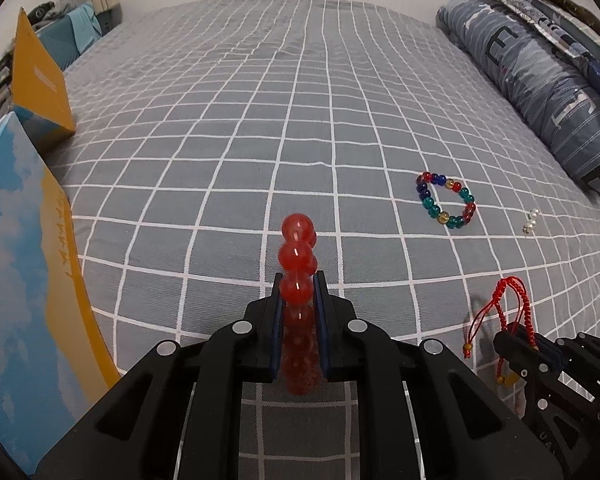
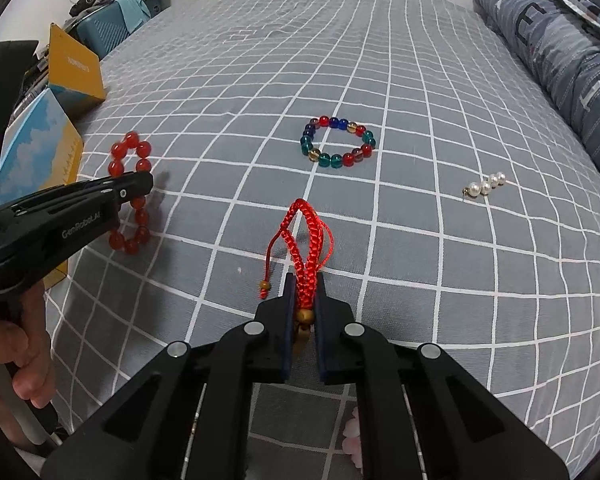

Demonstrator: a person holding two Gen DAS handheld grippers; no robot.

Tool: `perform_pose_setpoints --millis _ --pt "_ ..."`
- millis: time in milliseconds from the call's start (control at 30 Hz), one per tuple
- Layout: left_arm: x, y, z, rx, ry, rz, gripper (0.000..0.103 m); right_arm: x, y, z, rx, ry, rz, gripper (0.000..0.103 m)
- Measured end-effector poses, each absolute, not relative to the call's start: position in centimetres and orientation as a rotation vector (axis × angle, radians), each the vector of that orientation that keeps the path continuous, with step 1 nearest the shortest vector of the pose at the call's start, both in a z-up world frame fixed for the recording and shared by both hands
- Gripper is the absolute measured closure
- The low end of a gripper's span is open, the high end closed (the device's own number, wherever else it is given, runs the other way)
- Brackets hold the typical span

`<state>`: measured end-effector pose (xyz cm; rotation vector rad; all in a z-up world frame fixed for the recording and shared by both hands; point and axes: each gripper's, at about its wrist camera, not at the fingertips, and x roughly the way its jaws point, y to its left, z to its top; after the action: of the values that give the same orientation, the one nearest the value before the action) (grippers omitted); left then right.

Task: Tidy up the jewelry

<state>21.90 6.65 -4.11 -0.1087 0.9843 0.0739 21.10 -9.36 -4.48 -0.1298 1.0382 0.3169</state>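
My left gripper [image 1: 299, 286] is shut on a red bead bracelet [image 1: 298, 256], whose beads stick up edge-on between the jaws; from the right wrist view the same bracelet [image 2: 130, 192] hangs as a ring from that gripper [image 2: 140, 188]. My right gripper [image 2: 305, 294] is shut on a red braided cord bracelet [image 2: 308, 236] with small gold beads, and in the left wrist view this cord bracelet [image 1: 512, 304] shows at the lower right in the same gripper [image 1: 504, 338]. A multicoloured bead bracelet [image 2: 336, 142] and a short pearl piece [image 2: 486, 186] lie on the grey checked bedsheet [image 2: 420, 240].
A blue-and-yellow box [image 1: 24, 260] with its raised yellow lid [image 1: 38, 76] stands open at the left edge of the bed. A striped grey pillow [image 1: 540, 80] lies along the right side. A person's hand [image 2: 24, 344] holds the left gripper's handle.
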Motion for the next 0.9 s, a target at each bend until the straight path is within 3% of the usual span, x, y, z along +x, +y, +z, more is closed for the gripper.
perform_pose_setpoints --millis 900 --pt "18.6 6.4 -0.1 -0.117 0.905 0.06 0.09 18.9 -9.5 -1.1 -0.107 0.964 0.306 0.096"
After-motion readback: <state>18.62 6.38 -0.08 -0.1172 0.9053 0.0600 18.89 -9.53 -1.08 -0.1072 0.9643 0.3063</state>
